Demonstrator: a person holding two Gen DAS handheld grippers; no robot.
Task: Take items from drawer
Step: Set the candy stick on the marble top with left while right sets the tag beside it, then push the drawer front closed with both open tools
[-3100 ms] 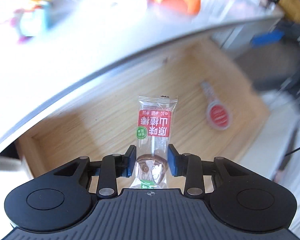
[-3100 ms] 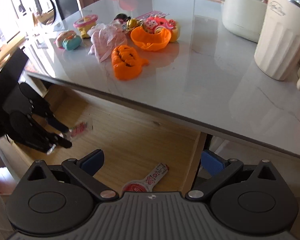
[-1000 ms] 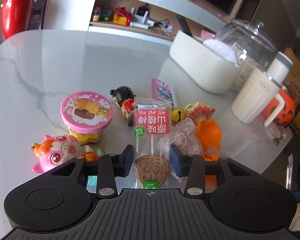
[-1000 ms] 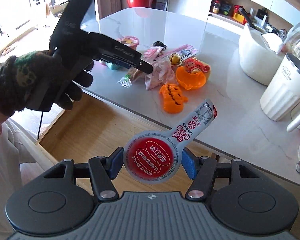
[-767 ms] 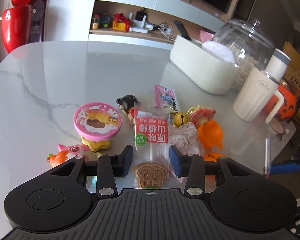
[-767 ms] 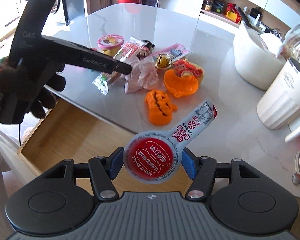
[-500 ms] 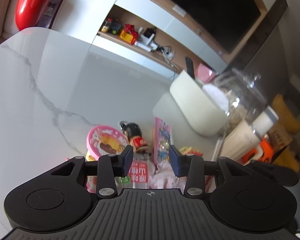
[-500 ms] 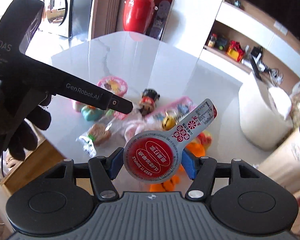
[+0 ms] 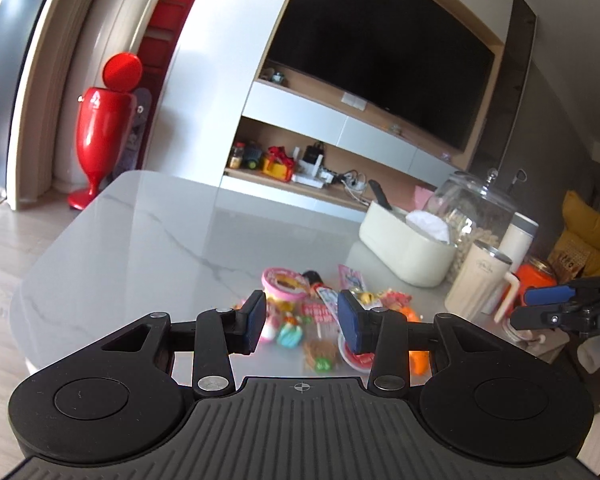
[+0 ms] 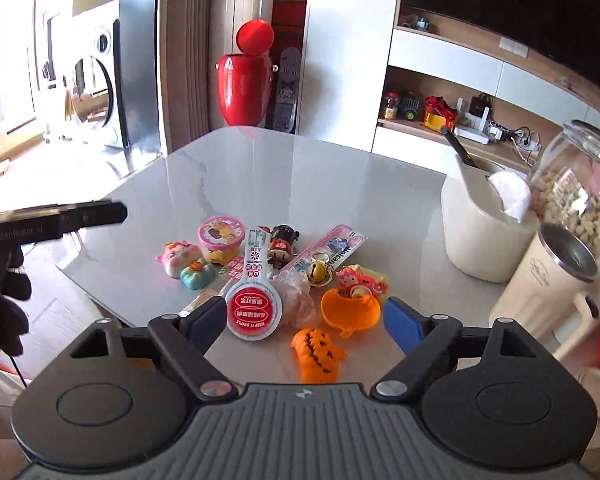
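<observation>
While both tongs stand over the table (image 10: 260, 168), neither holds anything: the left tongs (image 9: 302, 322) are parted and empty, and the right tongs (image 10: 304, 318) are opening, their pads clear of the red-lidded snack cup (image 10: 253, 307) lying on the table just ahead of them. The wrapped lollipop (image 9: 318, 322) lies beside that cup among the toys, partly blurred in the left wrist view. Around them sit a pink cake toy (image 10: 221, 235), an orange pumpkin mould (image 10: 318, 354), an orange bowl (image 10: 350, 310) and a small bell (image 10: 319, 271). Judged from this layout, two items appear delivered from the drawer. No view shows the drawer, so what remains inside cannot be told; closing it may still be outstanding.
</observation>
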